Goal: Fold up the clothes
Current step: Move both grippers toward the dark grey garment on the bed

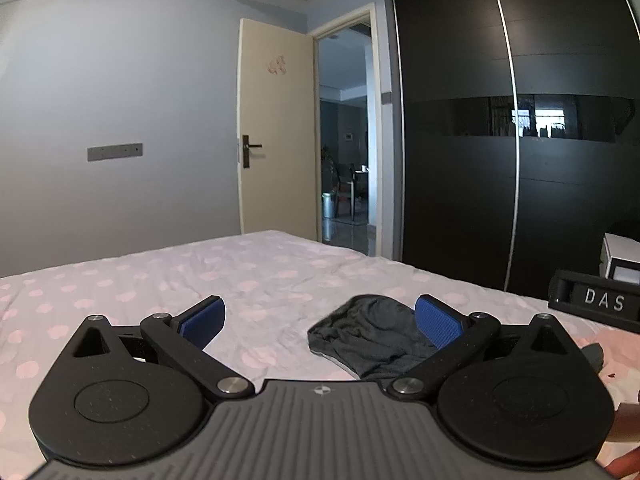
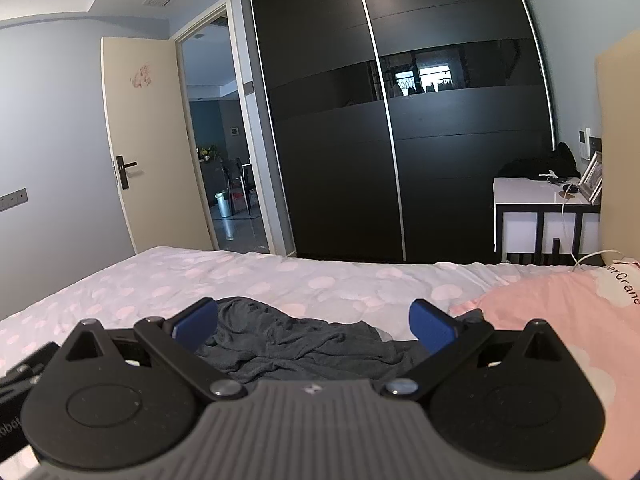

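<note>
Both pairs of jaws stand spread wide and grasp nothing; the left gripper [image 1: 318,316] hovers low over the bed [image 1: 160,280], its right blue pad just over the near edge of a dark grey garment [image 1: 368,336]; the right gripper [image 2: 314,322] hangs over the same garment [image 2: 296,344], which fills the gap between its fingers.

The garment lies on the spotted sheet in a rumpled, bunched heap with creases running across it; a pink pillow [image 2: 560,320] sits just beside it on the right; part of the cloth is hidden beneath the gripper bodies, so its full outline and kind are unclear, perhaps a top or shorts. A heap like this would fit cloth waiting to be spread as well as cloth loosely gathered midway through folding; the pictures do not settle which.

To handle it well, each set of jaws should close on a single clean edge or corner rather than a thick wad, since the soft knit will likely sag and drag; the two grips should sit well apart on opposite sides so the cloth can be drawn taut and flat; the sheet beneath must stay out of the pinch, and the pillow side leaves little room.
</note>
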Demonstrator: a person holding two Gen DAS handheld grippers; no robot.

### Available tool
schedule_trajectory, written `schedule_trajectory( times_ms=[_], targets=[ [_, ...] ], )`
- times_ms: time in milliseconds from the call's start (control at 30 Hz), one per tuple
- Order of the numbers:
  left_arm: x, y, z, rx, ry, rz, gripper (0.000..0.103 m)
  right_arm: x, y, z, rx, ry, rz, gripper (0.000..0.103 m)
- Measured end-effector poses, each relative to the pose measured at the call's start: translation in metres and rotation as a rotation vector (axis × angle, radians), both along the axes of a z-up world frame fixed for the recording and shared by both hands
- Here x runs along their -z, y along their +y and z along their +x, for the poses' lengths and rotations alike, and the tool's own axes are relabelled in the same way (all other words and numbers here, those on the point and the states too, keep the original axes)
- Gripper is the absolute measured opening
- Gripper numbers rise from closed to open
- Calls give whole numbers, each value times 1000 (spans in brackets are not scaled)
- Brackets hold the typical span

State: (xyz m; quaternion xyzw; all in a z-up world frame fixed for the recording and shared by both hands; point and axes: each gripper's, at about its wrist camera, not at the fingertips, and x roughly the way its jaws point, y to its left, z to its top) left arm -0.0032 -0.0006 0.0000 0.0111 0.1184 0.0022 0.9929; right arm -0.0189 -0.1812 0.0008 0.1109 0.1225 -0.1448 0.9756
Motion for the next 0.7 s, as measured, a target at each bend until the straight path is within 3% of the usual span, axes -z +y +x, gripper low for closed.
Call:
schedule_trajectory(
  times_ms=[167, 267, 700],
  targets=[
    [0, -1, -7, -2, -63, -25, 103, 1, 1, 0, -10, -9, 41, 103],
    [-4, 3, -5, 8, -54, -47, 103, 1, 2, -2, -16, -17, 51, 103],
    [2, -14, -7, 50, -59, 17, 103, -3, -2, -5, -57, 4, 13, 102]
  ],
)
